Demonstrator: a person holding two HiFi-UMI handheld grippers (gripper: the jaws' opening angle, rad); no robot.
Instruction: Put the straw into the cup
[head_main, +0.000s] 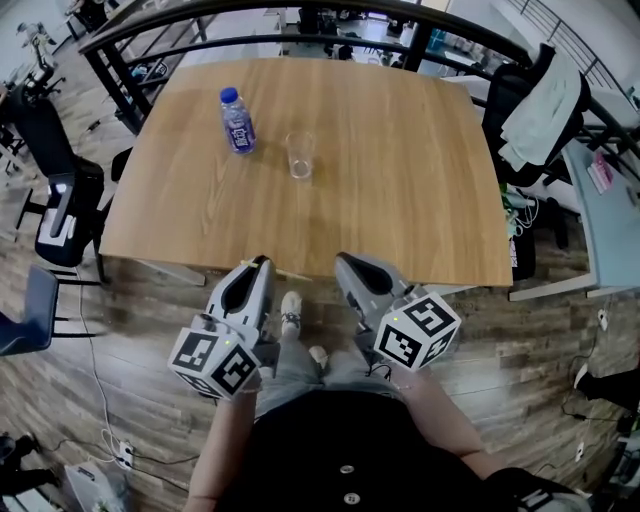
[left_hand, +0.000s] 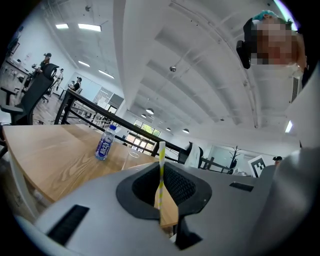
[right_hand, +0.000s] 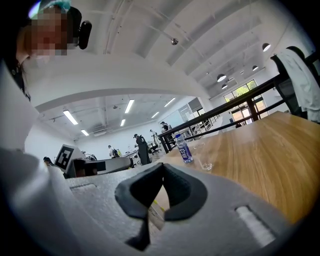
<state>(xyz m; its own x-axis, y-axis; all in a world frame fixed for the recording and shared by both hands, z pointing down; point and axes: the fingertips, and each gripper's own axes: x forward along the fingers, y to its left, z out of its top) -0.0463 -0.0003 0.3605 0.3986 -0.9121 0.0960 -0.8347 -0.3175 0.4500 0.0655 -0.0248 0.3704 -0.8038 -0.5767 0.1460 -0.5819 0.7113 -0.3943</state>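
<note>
The left gripper (head_main: 262, 263) pinches the straw (left_hand: 161, 172); the right gripper (head_main: 345, 260) has jaws pressed together, empty. The cup (head_main: 300, 155) stands well apart, so bring the straw above its mouth, then lower it straight

This looks like an open-plan office or lab floor. A large wooden table (head_main: 400, 180) stands on plank flooring (head_main: 150, 330), with black swivel chairs (head_main: 55, 205) to the left of it and another, draped with a pale garment (head_main: 545, 95), at its right. Beyond the table's far edge runs a black metal railing (head_main: 300, 12), and past that are more desks, with several people (right_hand: 141, 145) among them, too small to make out clearly. High above the table, a white ceiling (left_hand: 200, 60) carries strip lights (left_hand: 90, 27). A power strip (head_main: 122, 455) lies on the floor near the table's near left corner.
</note>
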